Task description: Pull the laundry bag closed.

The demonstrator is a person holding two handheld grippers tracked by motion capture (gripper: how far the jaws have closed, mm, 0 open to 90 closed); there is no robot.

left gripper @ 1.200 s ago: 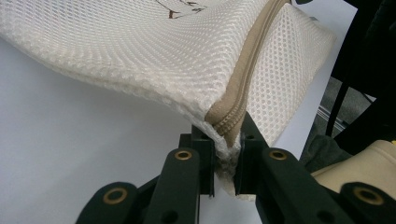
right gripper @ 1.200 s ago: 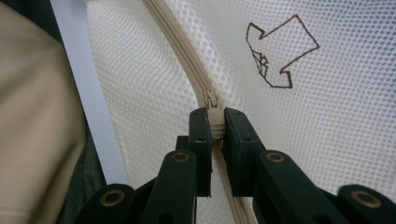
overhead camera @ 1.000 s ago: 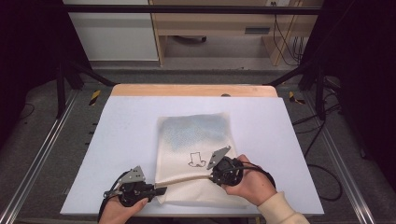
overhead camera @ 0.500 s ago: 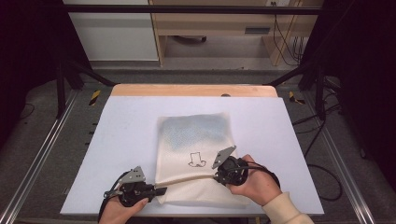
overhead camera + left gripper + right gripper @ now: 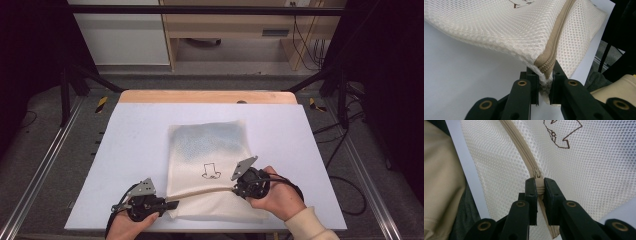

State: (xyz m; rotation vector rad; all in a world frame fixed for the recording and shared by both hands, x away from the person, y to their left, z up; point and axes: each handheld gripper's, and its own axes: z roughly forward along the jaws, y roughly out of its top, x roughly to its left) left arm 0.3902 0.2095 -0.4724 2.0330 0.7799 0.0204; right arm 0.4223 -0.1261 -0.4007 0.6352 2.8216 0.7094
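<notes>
A cream mesh bag with a beige zipper lies flat on the white table. It bears a small brown outline drawing. My left gripper is shut on the bag's near left corner, at the zipper's end; the left gripper view shows the jaws pinching mesh and zipper tape. My right gripper is shut on the zipper pull, its jaws clamped on either side of it. The zipper runs away from them, closed.
The table's far edge is a wooden strip. Black frame posts and metal rails flank the table. A pale cabinet and wooden furniture stand beyond. A beige sleeve comes in at the bottom right.
My right gripper has shifted slightly to the right along the zipper line. The left gripper has stayed put on the corner.
</notes>
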